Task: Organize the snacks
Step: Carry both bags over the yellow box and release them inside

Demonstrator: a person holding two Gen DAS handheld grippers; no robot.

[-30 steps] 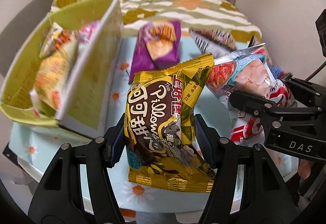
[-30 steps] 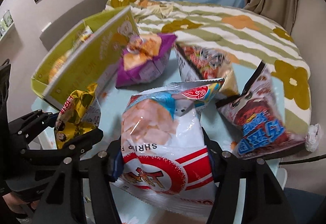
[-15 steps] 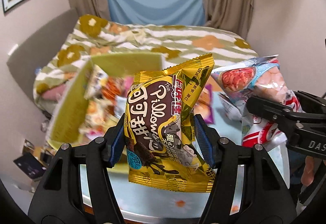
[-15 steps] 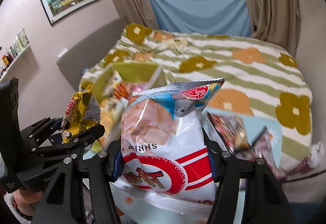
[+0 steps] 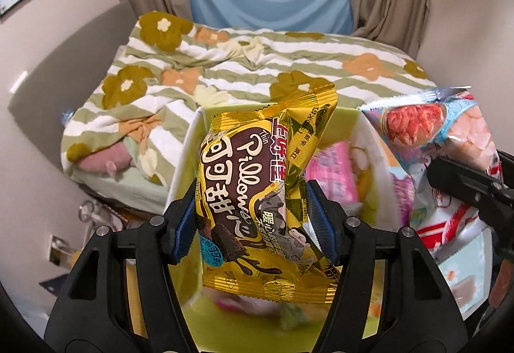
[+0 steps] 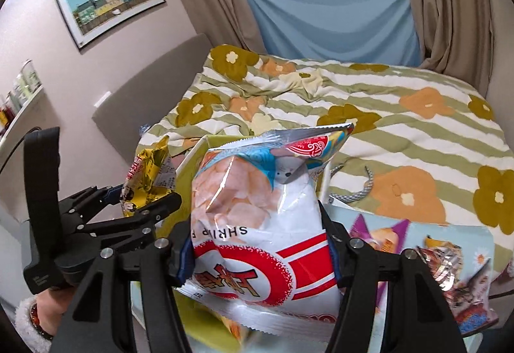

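Note:
My left gripper (image 5: 253,221) is shut on a gold and brown Pillows snack bag (image 5: 257,192) and holds it upright above the yellow-green box (image 5: 369,134). My right gripper (image 6: 257,250) is shut on a white and red shrimp chips bag (image 6: 257,218), also over the box (image 6: 189,166). The shrimp bag shows at the right of the left wrist view (image 5: 440,134); the gold bag shows at the left of the right wrist view (image 6: 147,179). A pink packet (image 5: 331,173) lies in the box.
A purple snack bag (image 6: 379,234) and a silver-red bag (image 6: 449,269) lie on the light blue table (image 6: 482,240) at the right. A bed with a striped flowered quilt (image 5: 257,63) stands behind the table, curtains beyond.
Both grippers have lifted and swung left with their bags, from above the table's loose snacks to over the open box. Both grips are unchanged.

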